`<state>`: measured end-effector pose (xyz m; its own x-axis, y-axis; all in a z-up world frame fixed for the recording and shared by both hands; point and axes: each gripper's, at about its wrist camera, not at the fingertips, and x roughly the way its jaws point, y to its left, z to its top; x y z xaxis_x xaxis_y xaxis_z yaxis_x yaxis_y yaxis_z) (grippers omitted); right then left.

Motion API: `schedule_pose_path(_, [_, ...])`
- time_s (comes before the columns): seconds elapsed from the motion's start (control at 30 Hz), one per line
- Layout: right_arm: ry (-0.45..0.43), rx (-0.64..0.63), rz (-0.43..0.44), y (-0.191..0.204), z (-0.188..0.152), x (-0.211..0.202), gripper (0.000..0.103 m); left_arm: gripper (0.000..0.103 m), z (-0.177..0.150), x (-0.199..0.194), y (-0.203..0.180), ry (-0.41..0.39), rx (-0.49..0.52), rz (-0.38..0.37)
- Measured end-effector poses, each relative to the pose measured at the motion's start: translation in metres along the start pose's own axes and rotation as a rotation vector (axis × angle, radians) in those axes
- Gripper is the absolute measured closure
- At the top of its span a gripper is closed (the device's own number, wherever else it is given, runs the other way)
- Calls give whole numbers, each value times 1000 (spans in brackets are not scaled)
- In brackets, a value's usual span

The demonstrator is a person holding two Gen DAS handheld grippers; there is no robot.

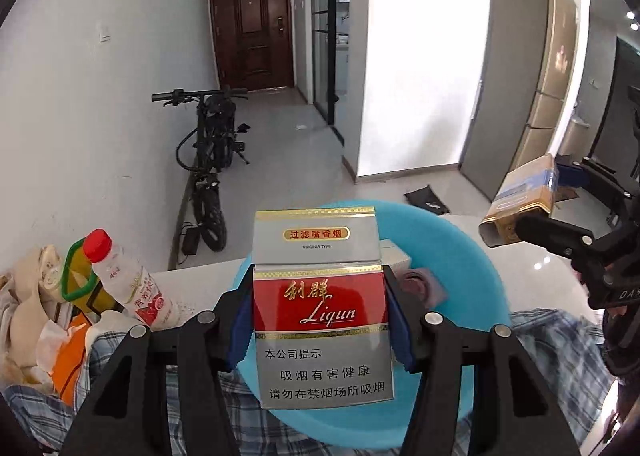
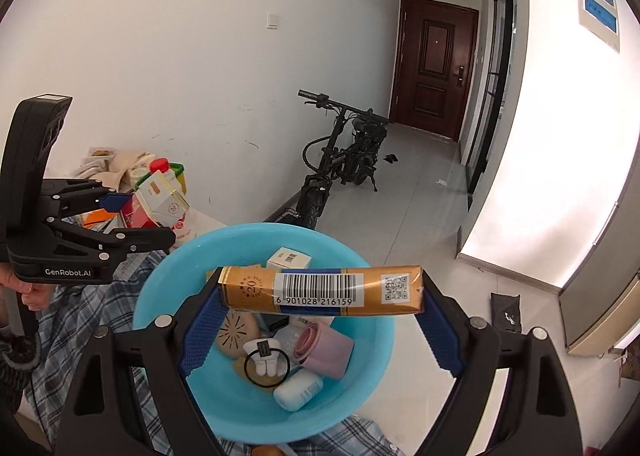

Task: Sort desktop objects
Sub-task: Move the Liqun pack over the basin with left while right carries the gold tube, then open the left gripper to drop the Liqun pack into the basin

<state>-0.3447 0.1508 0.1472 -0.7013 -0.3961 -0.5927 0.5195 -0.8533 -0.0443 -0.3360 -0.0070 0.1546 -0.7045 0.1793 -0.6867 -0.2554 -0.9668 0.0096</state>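
Note:
My left gripper [image 1: 320, 320] is shut on a red and silver Liqun cigarette pack [image 1: 320, 308], held upright above the blue basin [image 1: 460, 256]. It also shows in the right wrist view [image 2: 154, 204]. My right gripper [image 2: 320, 308] is shut on a gold cigarette pack [image 2: 320, 290] with a barcode, held sideways over the blue basin [image 2: 160, 296]. That pack shows at the right of the left wrist view [image 1: 520, 204]. The basin holds several small items: a white box [image 2: 289, 258], a pink roll [image 2: 324, 346], a white case [image 2: 298, 390].
A plaid cloth [image 2: 96, 308] lies under the basin. A red-capped bottle [image 1: 124, 280], a yellow jug [image 1: 80, 276] and bags stand at the left. A bicycle [image 2: 340, 164] leans by the wall. A fridge [image 1: 520, 96] stands at the right.

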Motion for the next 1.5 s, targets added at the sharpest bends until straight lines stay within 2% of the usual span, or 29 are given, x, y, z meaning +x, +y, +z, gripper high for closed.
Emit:
schedule_pose_path(0.13, [8, -9, -16, 4, -7, 20, 17, 44, -3, 24, 11, 20, -26, -13])
schedule_pose_path(0.27, [-44, 59, -73, -4, -20, 26, 17, 44, -3, 47, 16, 20, -33, 15])
schedule_pose_path(0.43, [-45, 120, -68, -18, -29, 43, 17, 44, -1, 67, 14, 25, -50, -37])
schedule_pose_path(0.63, [-29, 67, -109, -17, -35, 69, 17, 44, 8, 88, 3, 26, -31, -52])
schedule_pose_path(0.87, [9, 48, -111, -21, -42, 89, 17, 44, 7, 122, 11, 56, -70, -62])
schedule_pose_path(1.07, [50, 15, -106, -19, -44, 103, 17, 44, 9, 141, 16, 92, -61, -53])
schedule_pose_path(1.37, [73, -23, -114, -18, -43, 109, 17, 44, 9, 157, 17, 150, -59, -76])
schedule_pose_path(1.5, [78, -11, -79, -18, -42, 108, 17, 44, 7, 158, 11, 176, -50, -87])
